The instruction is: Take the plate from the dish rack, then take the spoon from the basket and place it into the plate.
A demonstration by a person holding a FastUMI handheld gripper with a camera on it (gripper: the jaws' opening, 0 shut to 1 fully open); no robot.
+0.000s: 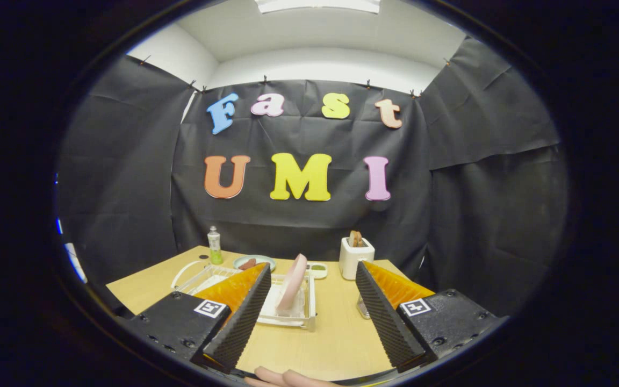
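1. While standing on edge in the dish rack [293, 317], pink plate [292, 290]: just ahead of the gripper [312, 317], nearer the left finger, not yet gripped.
2. Gripper fingers [242, 317]: wide apart, holding nothing, above the wooden table [336, 333].
3. Risk, plate slip: thin rim, smooth glaze. Likely cause: closing on the curved face instead of the rim.
4. Risk, rack dragged or tipped: light clear frame. Likely cause: lifting at an angle, so that the plate catches in its slot.
5. Risk, left finger striking the rack wall on approach. Likely cause: plate off-centre between the fingers.
6. Spoon and basket: cannot tell from here; white handle loop [183, 271] beyond the left finger possibly part of the basket.
7. Nearby obstacles beyond the rack: green bottle [214, 245], small dish [254, 262], white holder [355, 258]. Risk of knocking during a wide swing.
8. Small clear item beside the right finger [362, 307]: identity unclear; risk of contact when closing.
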